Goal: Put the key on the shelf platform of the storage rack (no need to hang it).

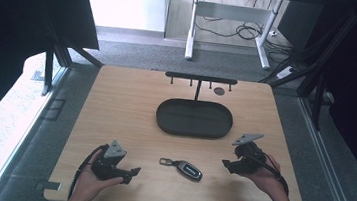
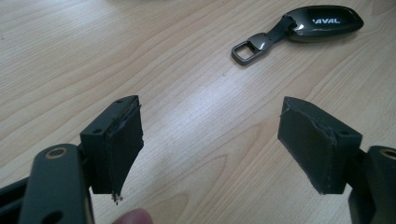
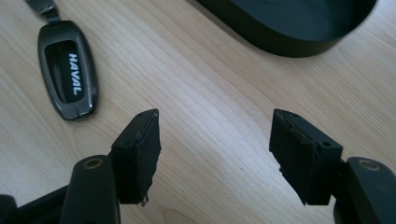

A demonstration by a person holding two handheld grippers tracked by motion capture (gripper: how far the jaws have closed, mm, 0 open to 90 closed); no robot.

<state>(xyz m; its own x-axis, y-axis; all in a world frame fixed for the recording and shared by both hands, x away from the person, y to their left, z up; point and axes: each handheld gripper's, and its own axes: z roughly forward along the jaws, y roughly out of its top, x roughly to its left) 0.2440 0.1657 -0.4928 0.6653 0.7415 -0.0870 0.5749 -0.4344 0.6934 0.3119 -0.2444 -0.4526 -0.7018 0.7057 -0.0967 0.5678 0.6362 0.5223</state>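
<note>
Left gripper (image 1: 131, 172) low over the near left part of the table (image 1: 116, 104), jaws well apart, bare wood between them. Right gripper (image 1: 225, 164) at the near right, jaws apart too, somewhat narrower, nothing gripped, bare wood in the gap.

Car key fob (image 1: 188, 170) flat on the wood between the two grippers, touching neither. Seen from the left gripper (image 2: 210, 140): fob (image 2: 322, 22) ahead and to the right of the jaws, its metal loop (image 2: 245, 49) on the nearer side. Seen from the right gripper (image 3: 215, 154): fob (image 3: 69, 77) ahead and to the left, just beyond the left jaw tip.

Black oval tray (image 1: 166, 122) farther out than both grippers, nearer the right one; its curved wall (image 3: 280, 44) ahead of the right jaws, with a band of open wood between. Behind the tray, a black rack with hooks (image 1: 201, 78).

Open wood around the fob on every side. Near table edge just behind both hands; right edge close outside the right gripper, left edge beside the left one.
</note>
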